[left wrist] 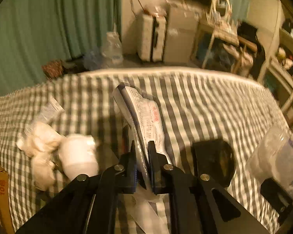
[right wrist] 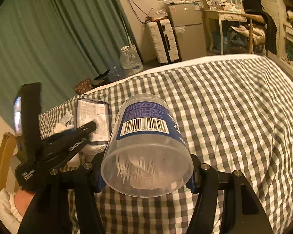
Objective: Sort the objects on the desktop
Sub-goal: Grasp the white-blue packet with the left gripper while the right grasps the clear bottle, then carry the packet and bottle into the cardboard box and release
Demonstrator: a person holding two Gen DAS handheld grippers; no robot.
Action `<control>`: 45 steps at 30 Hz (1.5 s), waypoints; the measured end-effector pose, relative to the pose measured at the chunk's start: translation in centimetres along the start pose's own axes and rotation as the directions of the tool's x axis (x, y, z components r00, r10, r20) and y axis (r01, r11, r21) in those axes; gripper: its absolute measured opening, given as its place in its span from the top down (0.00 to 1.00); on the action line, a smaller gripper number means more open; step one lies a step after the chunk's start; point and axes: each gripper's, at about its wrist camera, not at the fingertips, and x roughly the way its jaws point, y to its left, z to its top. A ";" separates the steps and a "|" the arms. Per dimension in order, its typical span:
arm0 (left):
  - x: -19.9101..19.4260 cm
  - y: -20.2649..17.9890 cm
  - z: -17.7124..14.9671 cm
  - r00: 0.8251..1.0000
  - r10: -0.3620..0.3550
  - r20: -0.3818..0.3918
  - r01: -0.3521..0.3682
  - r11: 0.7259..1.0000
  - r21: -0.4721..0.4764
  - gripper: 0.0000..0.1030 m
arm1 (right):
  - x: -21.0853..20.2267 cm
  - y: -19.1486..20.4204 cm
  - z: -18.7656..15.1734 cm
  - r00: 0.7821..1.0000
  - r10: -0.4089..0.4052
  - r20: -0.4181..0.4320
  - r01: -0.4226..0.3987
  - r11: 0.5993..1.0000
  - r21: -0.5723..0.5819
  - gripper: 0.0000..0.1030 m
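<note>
Left tongs (left wrist: 142, 146) clamp a packet (left wrist: 146, 113) by its near end above the bed (left wrist: 205, 101); it could slip. Right tongs (right wrist: 146, 177) clamp a jar (right wrist: 146, 136), held tilted; its sticks may spill.

Beyond my bed's checked sheet (right wrist: 234, 117), I am seeing a white suitcase (right wrist: 163, 40) standing beside a grey mini fridge (right wrist: 187, 29), green curtains (right wrist: 48, 39) hanging left, a water jug (right wrist: 129, 60) sitting nearby.

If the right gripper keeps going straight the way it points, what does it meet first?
Probably the checkered cloth. The right gripper is shut on a clear tub of white picks, which would touch first. Beyond the tub the cloth looks bare; the flat packet lies off to the left. Depth is unclear.
</note>
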 end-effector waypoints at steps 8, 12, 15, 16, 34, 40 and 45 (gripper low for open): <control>-5.0 0.6 -2.0 0.996 -0.080 0.038 0.080 0.997 -0.010 0.92 | -1.0 0.8 -1.7 0.999 0.011 -0.030 -0.011 1.000 -0.012 0.41; -9.2 0.8 -3.6 0.995 -0.072 0.063 0.072 0.997 0.012 0.92 | -2.5 2.1 -3.4 0.999 0.018 -0.049 -0.019 0.999 -0.027 0.41; -11.9 1.5 -4.9 0.994 -0.077 0.073 0.076 0.997 0.009 0.92 | -4.2 3.5 -4.7 0.997 0.046 -0.064 -0.048 0.998 -0.035 0.41; -13.2 2.1 -5.4 0.994 -0.081 0.080 0.081 0.997 0.003 0.92 | -5.0 4.1 -5.2 0.996 0.058 -0.065 -0.060 0.997 -0.038 0.41; -31.8 24.9 -10.7 0.950 0.252 0.183 -0.207 0.950 -0.232 0.92 | -12.7 34.7 -8.9 0.904 0.393 -0.167 -0.427 0.818 -0.384 0.42; -30.2 30.8 -14.0 0.955 0.283 0.090 -0.239 0.913 -0.330 0.92 | -8.3 40.7 -10.4 0.896 0.366 -0.251 -0.442 0.787 -0.431 0.42; -29.1 32.4 -15.6 0.961 0.268 0.074 -0.227 0.908 -0.351 0.88 | -5.9 41.8 -9.7 0.888 0.366 -0.279 -0.455 0.789 -0.413 0.31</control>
